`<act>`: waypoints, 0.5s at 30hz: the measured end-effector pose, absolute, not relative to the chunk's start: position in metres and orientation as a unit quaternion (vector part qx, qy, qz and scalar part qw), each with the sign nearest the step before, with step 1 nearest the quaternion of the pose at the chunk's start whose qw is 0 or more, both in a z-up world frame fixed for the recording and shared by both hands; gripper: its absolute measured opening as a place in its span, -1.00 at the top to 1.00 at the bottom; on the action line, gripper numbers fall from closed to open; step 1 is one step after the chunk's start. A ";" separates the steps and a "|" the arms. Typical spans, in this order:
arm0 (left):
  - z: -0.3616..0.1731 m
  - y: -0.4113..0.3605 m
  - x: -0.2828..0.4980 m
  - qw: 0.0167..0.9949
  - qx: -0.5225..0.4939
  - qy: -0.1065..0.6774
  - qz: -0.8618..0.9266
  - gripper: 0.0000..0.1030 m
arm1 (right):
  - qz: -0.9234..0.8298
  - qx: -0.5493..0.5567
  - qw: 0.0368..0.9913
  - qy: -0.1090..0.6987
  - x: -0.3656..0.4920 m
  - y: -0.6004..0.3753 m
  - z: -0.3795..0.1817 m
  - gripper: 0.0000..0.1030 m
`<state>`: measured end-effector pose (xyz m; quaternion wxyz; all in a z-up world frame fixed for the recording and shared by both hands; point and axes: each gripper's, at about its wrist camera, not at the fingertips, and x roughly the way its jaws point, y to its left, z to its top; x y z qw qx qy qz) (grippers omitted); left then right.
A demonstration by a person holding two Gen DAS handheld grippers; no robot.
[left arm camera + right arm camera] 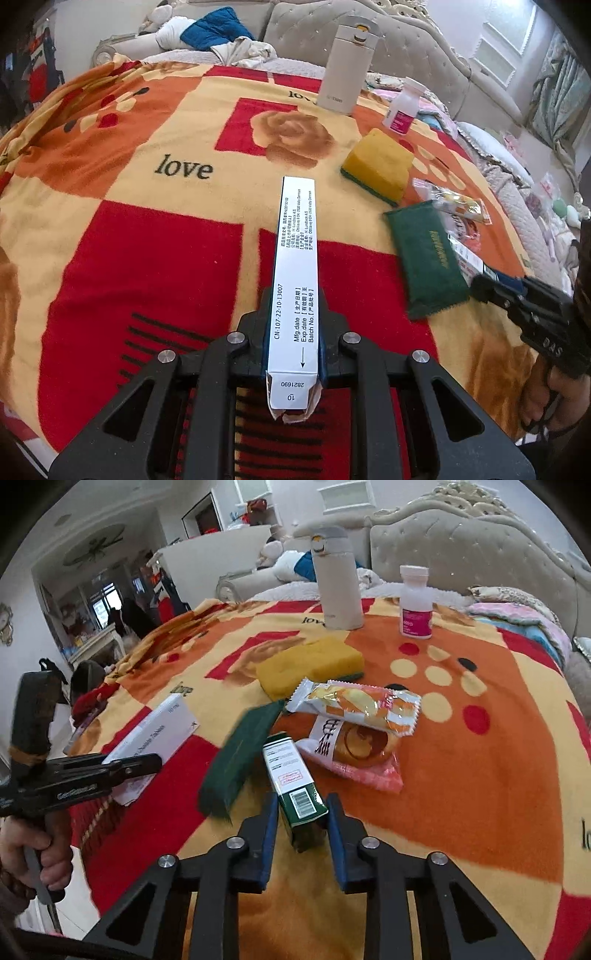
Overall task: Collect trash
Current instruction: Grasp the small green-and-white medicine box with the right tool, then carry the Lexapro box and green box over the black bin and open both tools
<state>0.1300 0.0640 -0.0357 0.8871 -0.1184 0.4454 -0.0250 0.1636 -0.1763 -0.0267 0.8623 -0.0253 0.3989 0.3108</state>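
Left tool (293, 332): clamped on the long white carton (295, 280), which juts straight out ahead of its fingers above the blanket (147, 258).
Right tool (301, 823): jaws narrow, with the near end of the small green-and-white box (293, 779) between the blue pads; whether the pads press on it I cannot tell.
Green pouch (240, 757): just left of the right tool's tips, beside the box, blurred.
Snack wrappers (354, 705): just ahead of the right tool, one lying over another, touching the far end of the box.
Yellow sponge (310, 664): further ahead, behind the wrappers.
White flask (338, 587) and pill bottle (415, 602): upright, farthest from both tools.
Hands: one hand (33, 849) grips the left tool's handle.
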 end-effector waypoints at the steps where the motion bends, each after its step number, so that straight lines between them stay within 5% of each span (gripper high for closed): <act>1: -0.034 0.064 0.128 0.887 -0.123 0.444 -0.029 0.70 | 0.308 -0.025 0.862 0.402 0.158 -0.180 -0.027 0.57; 15: -0.003 0.005 0.097 0.897 -0.104 0.423 -0.081 0.69 | 0.214 0.049 0.901 0.373 0.093 -0.268 0.001 0.58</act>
